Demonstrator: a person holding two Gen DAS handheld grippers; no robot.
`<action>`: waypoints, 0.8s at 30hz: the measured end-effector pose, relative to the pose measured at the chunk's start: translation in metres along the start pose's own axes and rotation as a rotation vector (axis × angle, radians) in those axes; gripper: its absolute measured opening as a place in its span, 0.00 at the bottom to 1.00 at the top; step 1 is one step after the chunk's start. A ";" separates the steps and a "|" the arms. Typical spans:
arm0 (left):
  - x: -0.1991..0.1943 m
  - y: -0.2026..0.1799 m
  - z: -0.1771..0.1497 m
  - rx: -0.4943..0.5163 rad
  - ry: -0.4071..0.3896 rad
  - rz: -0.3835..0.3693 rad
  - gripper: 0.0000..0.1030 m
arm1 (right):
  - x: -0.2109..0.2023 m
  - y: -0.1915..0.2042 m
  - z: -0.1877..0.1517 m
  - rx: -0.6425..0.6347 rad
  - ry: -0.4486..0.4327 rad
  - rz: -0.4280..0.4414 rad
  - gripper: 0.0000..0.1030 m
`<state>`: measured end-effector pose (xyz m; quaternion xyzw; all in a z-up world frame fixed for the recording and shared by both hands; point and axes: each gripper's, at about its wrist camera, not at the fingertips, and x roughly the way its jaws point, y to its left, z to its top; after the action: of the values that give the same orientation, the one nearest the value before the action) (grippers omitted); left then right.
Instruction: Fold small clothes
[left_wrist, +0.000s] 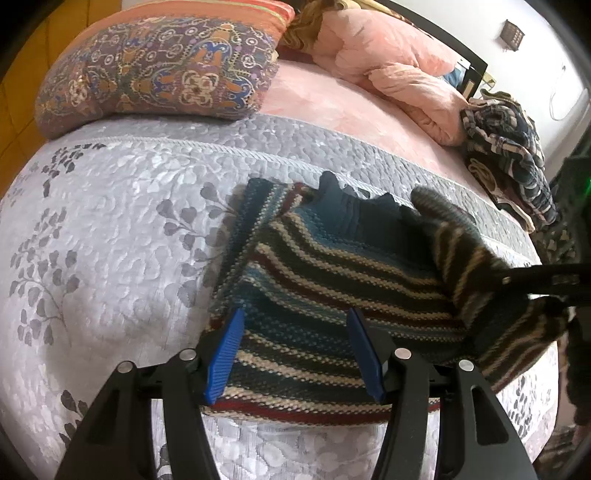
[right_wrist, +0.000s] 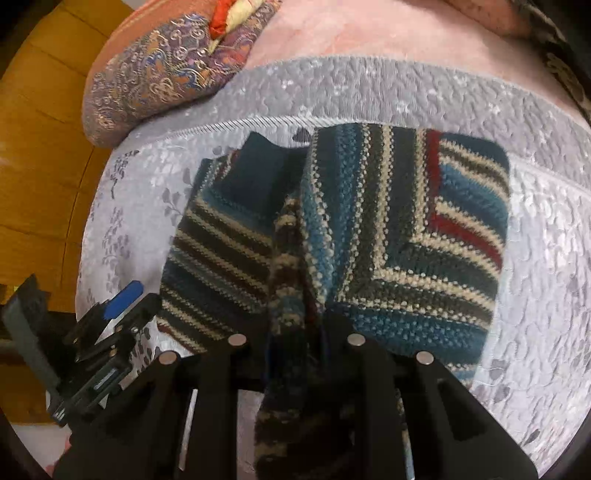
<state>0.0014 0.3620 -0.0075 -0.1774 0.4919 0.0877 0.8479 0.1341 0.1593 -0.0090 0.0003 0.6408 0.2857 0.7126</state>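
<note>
The sweater (left_wrist: 332, 280) lay on the bed (left_wrist: 110, 221), mid-fold. The right tool (right_wrist: 295, 332) pinched a sleeve; the left tool (left_wrist: 295, 350) hovered spread. Next, probably, laying that sleeve across.

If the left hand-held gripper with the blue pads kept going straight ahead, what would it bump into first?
Probably the striped knitted sweater: the open left hand-held gripper already straddles its near hem. Depth beyond is unclear.

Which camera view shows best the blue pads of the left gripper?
The left wrist view: both blue pads of the left gripper show clearly, spread open above the striped knitted sweater. The right wrist view shows only one blue pad tip at its left edge.
</note>
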 end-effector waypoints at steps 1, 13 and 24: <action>0.000 0.001 0.000 -0.004 0.002 -0.004 0.56 | 0.005 0.001 -0.001 -0.003 0.005 -0.006 0.18; 0.013 -0.004 0.010 -0.087 0.066 -0.151 0.56 | 0.000 -0.004 -0.018 0.047 0.050 0.275 0.35; 0.066 -0.064 0.023 -0.088 0.205 -0.307 0.58 | -0.045 -0.097 -0.064 0.165 -0.052 0.137 0.35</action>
<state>0.0738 0.3107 -0.0404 -0.2953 0.5385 -0.0396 0.7882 0.1145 0.0363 -0.0149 0.1102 0.6418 0.2801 0.7054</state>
